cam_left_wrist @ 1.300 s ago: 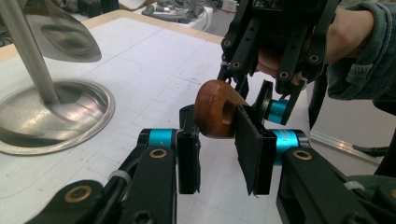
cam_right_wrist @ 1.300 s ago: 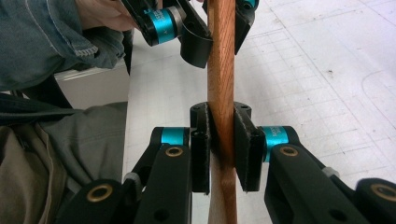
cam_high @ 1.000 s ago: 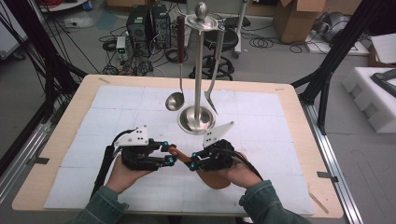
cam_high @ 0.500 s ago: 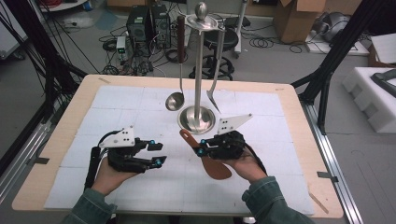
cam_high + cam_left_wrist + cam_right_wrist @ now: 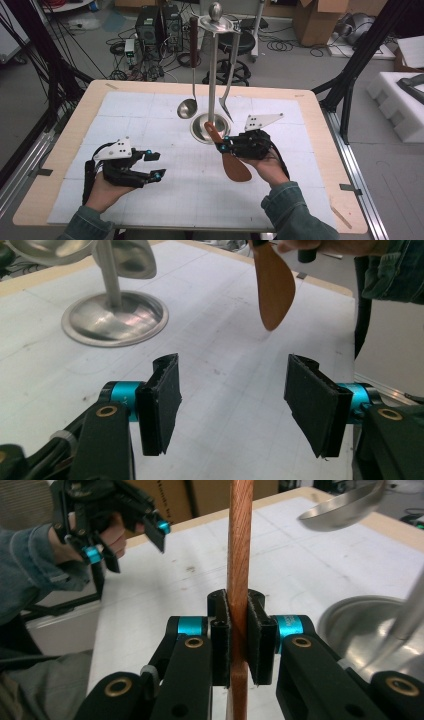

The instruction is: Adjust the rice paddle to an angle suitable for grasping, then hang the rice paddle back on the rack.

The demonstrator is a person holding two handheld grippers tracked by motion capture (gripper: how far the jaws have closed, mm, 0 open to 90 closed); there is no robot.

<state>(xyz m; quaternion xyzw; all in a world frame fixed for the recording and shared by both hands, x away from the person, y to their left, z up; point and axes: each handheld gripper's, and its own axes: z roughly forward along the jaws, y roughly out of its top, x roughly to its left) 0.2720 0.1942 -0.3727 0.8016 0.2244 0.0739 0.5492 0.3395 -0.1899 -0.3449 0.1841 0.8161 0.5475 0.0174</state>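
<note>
White-matted table (image 5: 150, 120) amid lab clutter

Steel utensil stand (image 5: 213, 75) upright at the bench's (image 5: 60, 165) far middle; ladle (image 5: 188, 107) and slotted turner (image 5: 227, 95) hang from it.

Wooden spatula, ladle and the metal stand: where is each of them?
wooden spatula (image 5: 236, 167): high view, on its broad flat blade.
ladle (image 5: 187, 108): high view, on its round bowl hanging from the rack.
metal stand (image 5: 214, 70): high view, on its upright pole.
</note>
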